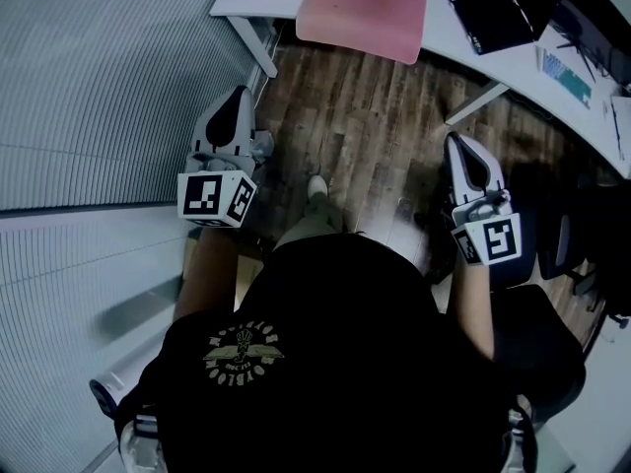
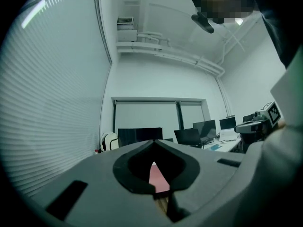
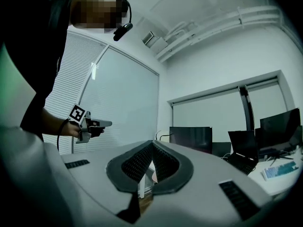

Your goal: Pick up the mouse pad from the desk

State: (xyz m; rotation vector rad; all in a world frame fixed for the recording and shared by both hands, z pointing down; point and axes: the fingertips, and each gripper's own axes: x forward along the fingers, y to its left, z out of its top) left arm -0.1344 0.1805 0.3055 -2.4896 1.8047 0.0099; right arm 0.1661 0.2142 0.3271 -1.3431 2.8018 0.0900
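A pink mouse pad (image 1: pixel 362 13) lies on the white desk (image 1: pixel 493 52) at the top of the head view, its near edge hanging past the desk's rim. Both grippers are held level over the wooden floor, well short of the desk. My left gripper (image 1: pixel 237 95) is shut and empty; through its jaws a slice of the mouse pad (image 2: pixel 156 176) shows. My right gripper (image 1: pixel 459 138) is likewise shut with nothing in it. From the right gripper view the left gripper (image 3: pixel 106 123) shows at left, in the person's hand.
A black laptop (image 1: pixel 493 13) and a keyboard (image 1: pixel 565 75) lie on the desk right of the pad. Window blinds (image 1: pixel 99 87) run along the left. A black chair (image 1: pixel 552 254) stands at right. Monitors (image 2: pixel 139 136) line the far desk.
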